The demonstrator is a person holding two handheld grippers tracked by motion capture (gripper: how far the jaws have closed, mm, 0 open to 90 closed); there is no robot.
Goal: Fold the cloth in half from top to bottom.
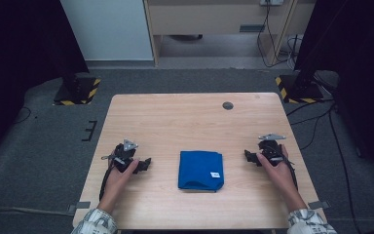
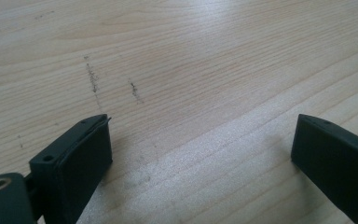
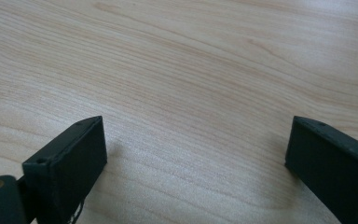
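The folded blue cloth (image 1: 200, 170) lies flat on the wooden table (image 1: 185, 122), near its front edge, between the two grippers and apart from both. The left gripper (image 1: 145, 164) rests on the table left of the cloth, jaws wide apart and empty. The right gripper (image 1: 249, 157) rests to its right, likewise spread wide, holding nothing.

No readable text anywhere; the small white tag (image 1: 215, 174) on the folded blue cloth (image 1: 200, 169) is too tiny to read.
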